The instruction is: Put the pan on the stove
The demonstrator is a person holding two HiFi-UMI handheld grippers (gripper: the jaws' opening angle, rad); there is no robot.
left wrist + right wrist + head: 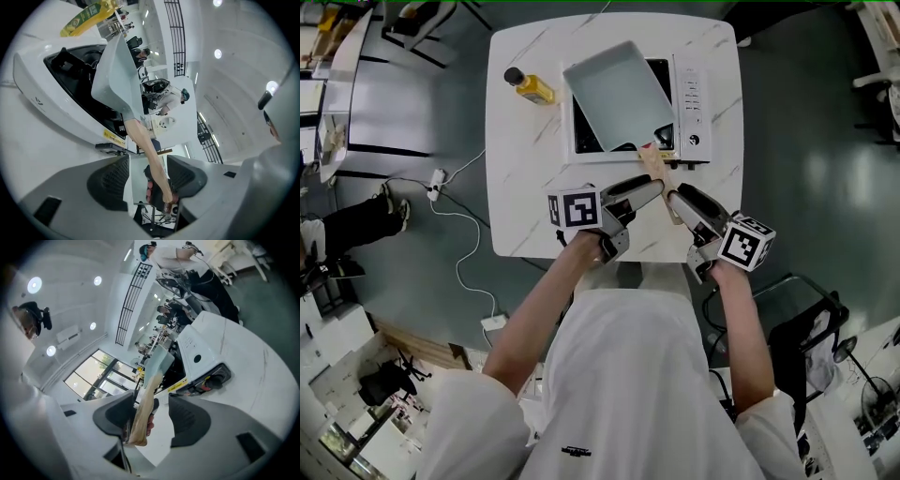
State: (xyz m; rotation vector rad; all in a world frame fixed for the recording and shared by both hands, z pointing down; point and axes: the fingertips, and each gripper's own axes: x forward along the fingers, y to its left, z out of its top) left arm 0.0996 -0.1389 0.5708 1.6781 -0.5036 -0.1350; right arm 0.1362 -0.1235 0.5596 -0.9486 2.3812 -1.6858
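Note:
A pale blue-grey rectangular pan (614, 94) lies on the white stove (691, 103) at the back of the white table (520, 187). Its wooden handle (654, 169) points back toward me over the stove's front edge. My left gripper (642, 192) and right gripper (682, 199) meet at the handle's near end, both open. In the left gripper view the handle (150, 154) runs between the wide jaws from the pan (112, 75), close to the right-hand pad. In the right gripper view the handle (143, 416) lies beside the left-hand pad, with a gap to the other one.
A yellow oil bottle (530, 86) lies on the table left of the stove. On the floor to the left are a white cable and power strip (436, 183) and someone's leg (356, 220). A dark-framed stand (806, 319) is at my right.

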